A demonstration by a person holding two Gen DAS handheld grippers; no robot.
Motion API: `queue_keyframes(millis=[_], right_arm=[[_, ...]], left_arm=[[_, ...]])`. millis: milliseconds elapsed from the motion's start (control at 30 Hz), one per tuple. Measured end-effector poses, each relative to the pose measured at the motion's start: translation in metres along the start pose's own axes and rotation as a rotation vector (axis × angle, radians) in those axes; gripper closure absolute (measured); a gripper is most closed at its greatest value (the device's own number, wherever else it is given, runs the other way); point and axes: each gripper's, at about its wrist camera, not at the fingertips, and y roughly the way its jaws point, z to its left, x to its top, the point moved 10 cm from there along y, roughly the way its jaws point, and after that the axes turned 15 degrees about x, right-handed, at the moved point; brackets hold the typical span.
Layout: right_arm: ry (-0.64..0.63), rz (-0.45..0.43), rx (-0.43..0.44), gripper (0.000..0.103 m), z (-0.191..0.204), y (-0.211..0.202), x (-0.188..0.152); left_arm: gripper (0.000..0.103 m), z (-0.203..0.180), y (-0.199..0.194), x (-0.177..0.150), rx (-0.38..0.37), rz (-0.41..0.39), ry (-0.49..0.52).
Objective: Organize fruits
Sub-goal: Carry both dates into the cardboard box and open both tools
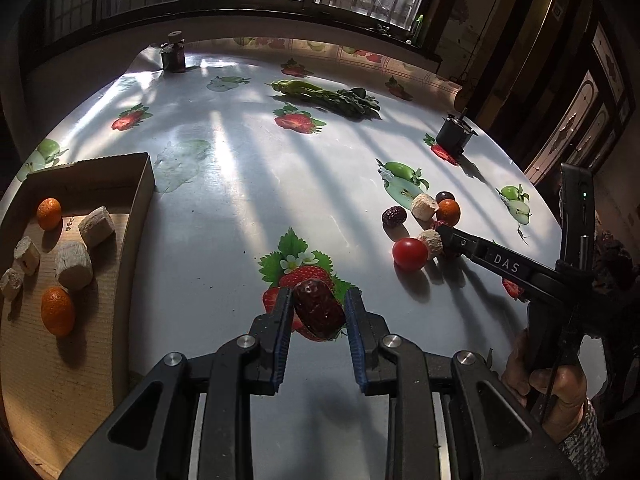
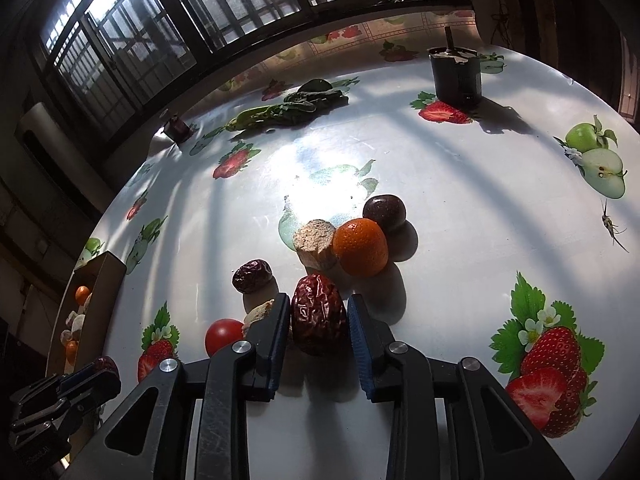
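My left gripper is shut on a wrinkled red date, held above the fruit-print tablecloth. To its left stands a cardboard box holding kumquats and beige chunks. In the right wrist view my right gripper is shut on another red date that rests on the table at the near edge of a small pile. The pile holds a kumquat, a beige chunk, a dark round fruit, a smaller date and a cherry tomato.
Leafy greens lie at the far side. Two dark metal blocks stand on the cloth. A person's hand grips the right tool's handle. Windows line the back wall.
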Motion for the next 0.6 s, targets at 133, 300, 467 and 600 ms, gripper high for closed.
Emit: queue_keyframes(millis=[133, 300, 467, 600], right_arm=[[-0.030, -0.033, -0.024, 0.072, 0.010, -0.015, 0.004], [-0.068, -0.062, 0.053, 0.071, 0.061, -0.041, 0.002], [-0.165, -0.018, 0.139, 0.071, 0.137, -0.041, -0.013], [-0.235, 0.058, 0.217, 0.071, 0.199, -0.017, -0.037]], left_arm=[[0.078, 0.024, -0.023, 0.001, 0.014, -0.050, -0.027], [0.078, 0.070, -0.046, 0.000, 0.063, -0.101, -0.074], [0.078, 0.141, -0.053, -0.009, 0.134, -0.097, -0.178], [0.078, 0.204, -0.048, -0.026, 0.209, -0.055, -0.274]])
